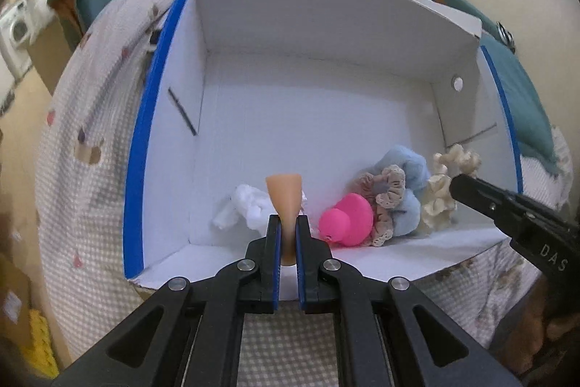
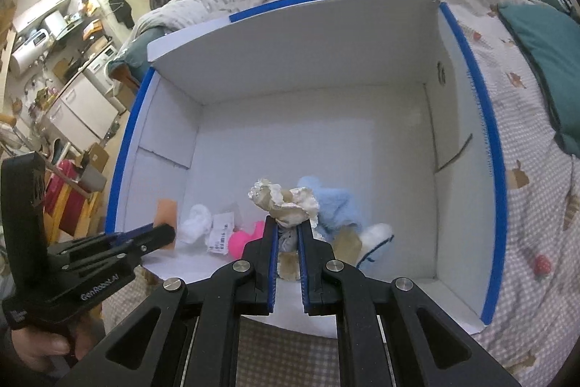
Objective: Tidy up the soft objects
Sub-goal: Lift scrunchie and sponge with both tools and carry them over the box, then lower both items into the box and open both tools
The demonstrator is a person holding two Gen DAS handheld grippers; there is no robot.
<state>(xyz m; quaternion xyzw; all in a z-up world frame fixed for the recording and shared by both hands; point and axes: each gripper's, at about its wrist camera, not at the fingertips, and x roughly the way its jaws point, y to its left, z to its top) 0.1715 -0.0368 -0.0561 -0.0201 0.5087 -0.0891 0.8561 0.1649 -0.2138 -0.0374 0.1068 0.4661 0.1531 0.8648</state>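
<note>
A white box [image 1: 315,104] with blue-taped edges sits open on a checked bedspread [image 1: 83,169]. Along its near wall lie, in descending size, a blue plush [image 1: 406,169], a pink toy [image 1: 349,220], a white sock [image 1: 241,204] and a beige scrunchie [image 1: 389,191]. The left gripper [image 1: 288,223] is pinched on a tan cone [image 1: 284,194], held upright just above the box's near edge. The right gripper [image 2: 288,227] is clamped on a cream scrunchie [image 2: 279,202], which juts from between its fingers over the plush

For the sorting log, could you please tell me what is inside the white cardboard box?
Inside the white cardboard box: white fluffy item, pink rubber toy, lace scrunchie, blue plush, cream ruffled scrunchie. Anything beneath the pile is hidden.
</note>
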